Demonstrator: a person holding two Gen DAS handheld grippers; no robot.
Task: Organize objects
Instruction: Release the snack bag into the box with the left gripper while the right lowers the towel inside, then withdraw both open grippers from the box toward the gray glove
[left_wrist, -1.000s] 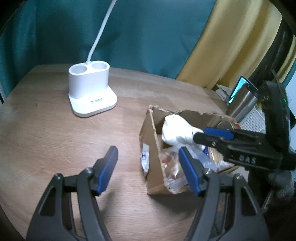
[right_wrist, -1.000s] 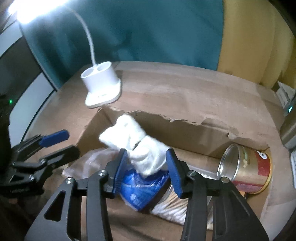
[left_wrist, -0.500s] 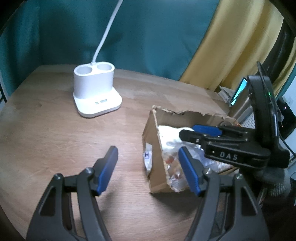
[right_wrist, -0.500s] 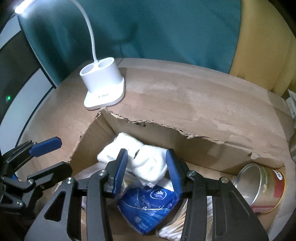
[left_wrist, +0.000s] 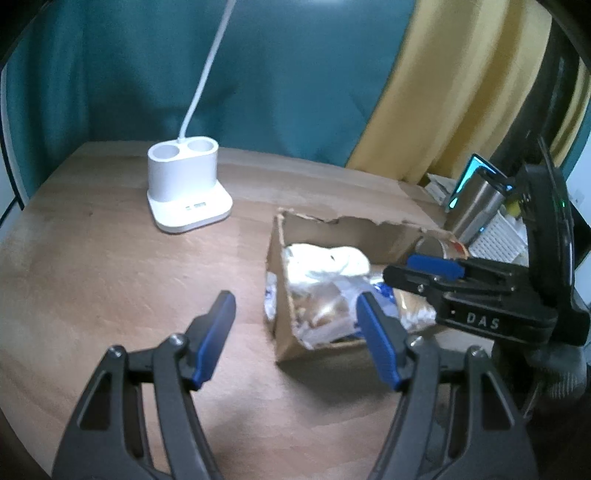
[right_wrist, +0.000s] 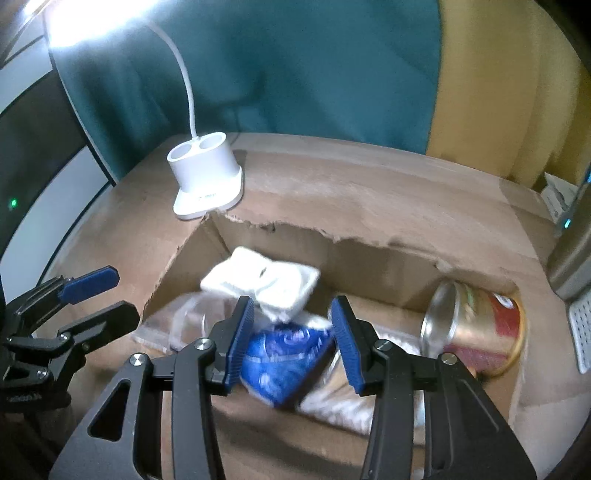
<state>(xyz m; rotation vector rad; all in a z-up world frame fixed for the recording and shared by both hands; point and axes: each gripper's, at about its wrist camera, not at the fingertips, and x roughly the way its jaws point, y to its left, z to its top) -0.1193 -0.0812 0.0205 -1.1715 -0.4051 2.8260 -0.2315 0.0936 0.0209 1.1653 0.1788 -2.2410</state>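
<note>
- The right gripper (right_wrist: 291, 325) is held over the torn cardboard box (right_wrist: 369, 254), its blue-padded jaws spread and nothing pinched between them.
- A white folded cloth (right_wrist: 262, 282) is seen lying inside the box, at its far left, on top of a clear bag (right_wrist: 188, 325) and just beyond a blue packet (right_wrist: 284, 354).
- A gold can (right_wrist: 476, 332) is laid on its side at the box's right end.
- The left gripper (left_wrist: 295, 317) is held spread beside the box (nothing grasped), over the wooden table (left_wrist: 110, 266).
- A white lamp base (left_wrist: 186, 190) stands farther back.
</note>
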